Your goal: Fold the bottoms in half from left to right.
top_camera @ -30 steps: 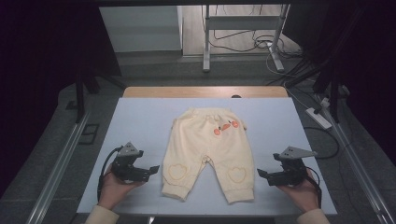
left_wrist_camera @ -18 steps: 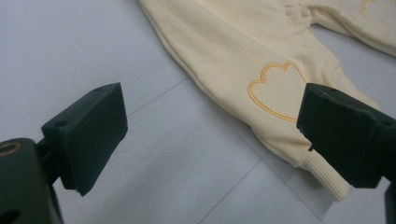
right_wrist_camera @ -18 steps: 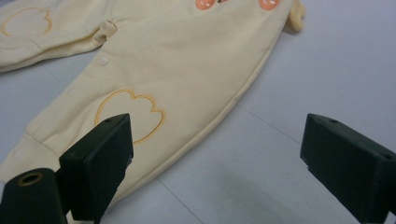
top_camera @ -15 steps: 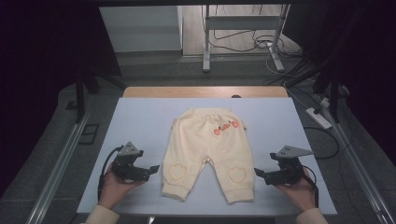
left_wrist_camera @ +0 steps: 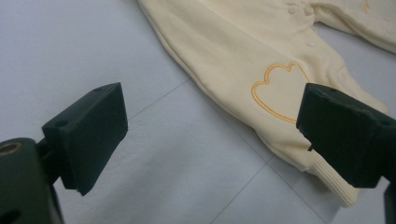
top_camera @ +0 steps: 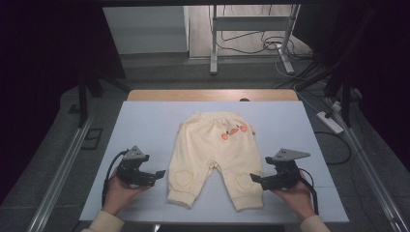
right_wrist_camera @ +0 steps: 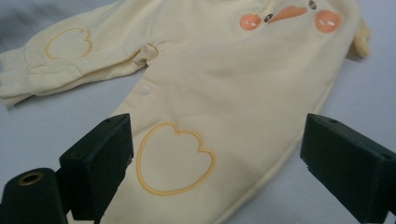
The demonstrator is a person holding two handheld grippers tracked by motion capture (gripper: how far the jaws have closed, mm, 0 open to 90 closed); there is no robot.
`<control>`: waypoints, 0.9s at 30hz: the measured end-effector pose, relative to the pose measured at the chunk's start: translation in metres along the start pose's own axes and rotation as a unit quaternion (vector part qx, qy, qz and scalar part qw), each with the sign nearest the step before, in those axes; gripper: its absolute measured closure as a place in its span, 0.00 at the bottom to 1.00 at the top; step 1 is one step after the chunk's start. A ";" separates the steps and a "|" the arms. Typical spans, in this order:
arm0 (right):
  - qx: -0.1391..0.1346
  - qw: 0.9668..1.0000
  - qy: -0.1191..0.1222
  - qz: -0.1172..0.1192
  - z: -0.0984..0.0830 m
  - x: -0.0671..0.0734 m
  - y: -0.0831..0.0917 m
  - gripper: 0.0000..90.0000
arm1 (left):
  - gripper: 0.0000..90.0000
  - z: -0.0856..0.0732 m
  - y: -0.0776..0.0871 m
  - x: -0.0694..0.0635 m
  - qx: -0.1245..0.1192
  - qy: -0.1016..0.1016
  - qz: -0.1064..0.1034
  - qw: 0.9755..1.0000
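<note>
Item: pale yellow baby pants (top_camera: pixel 215 157), lying flat on light blue surface (top_camera: pixel 150 125), approx. centre, waistband toward far edge, both legs pointing toward the person. Orange duck-face print (top_camera: pixel 233 131) near waist; heart outline (top_camera: pixel 183 177) stitched on each knee. Ribbed cuffs at leg ends; small snaps along inner seam, seen in right gripper view.

Left gripper (top_camera: pixel 155 175): held in left hand (top_camera: pixel 118 193), just beside outer edge of the left pant leg, not touching cloth. Jaws spread wide, nothing between them. Left gripper view: one jaw over bare surface, the other in front of the leg cuff (left_wrist_camera: pixel 334 184).

Right gripper (top_camera: pixel 255 180): held in right hand (top_camera: pixel 295 197), at outer edge of the right pant leg near knee. Jaws spread wide, empty. Right gripper view: knee heart (right_wrist_camera: pixel 173 158) sits between the jaws; contact w/ fabric cannot be told.

Beyond surface: wooden strip (top_camera: pixel 212 94) at far edge, metal frame legs and cables on floor.
</note>
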State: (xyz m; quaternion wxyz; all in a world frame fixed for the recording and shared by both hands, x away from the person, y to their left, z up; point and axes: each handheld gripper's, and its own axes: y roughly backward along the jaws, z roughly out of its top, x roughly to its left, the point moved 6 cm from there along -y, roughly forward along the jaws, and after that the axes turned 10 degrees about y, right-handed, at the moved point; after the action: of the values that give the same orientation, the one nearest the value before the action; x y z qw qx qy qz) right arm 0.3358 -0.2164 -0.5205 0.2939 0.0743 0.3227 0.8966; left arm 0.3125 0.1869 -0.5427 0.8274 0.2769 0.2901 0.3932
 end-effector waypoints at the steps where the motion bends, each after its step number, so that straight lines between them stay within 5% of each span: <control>1: 0.003 1.000 0.000 0.001 0.000 0.001 -0.001 0.11 | 0.09 0.000 0.000 0.000 0.000 0.001 -0.001 1.000; 11: -0.006 1.000 0.001 0.014 0.010 0.014 -0.012 0.11 | 0.10 0.002 0.000 -0.001 -0.004 -0.001 -0.004 1.000; 27: 0.007 0.998 0.037 0.042 0.027 0.043 -0.040 0.11 | 0.11 0.002 0.000 -0.003 -0.003 -0.009 0.002 1.000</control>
State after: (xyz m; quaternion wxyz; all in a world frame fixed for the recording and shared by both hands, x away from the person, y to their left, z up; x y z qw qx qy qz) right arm 0.3287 -0.1530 -0.5264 0.2433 0.0564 0.3364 0.9080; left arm 0.3120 0.1843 -0.5409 0.8301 0.2782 0.2814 0.3929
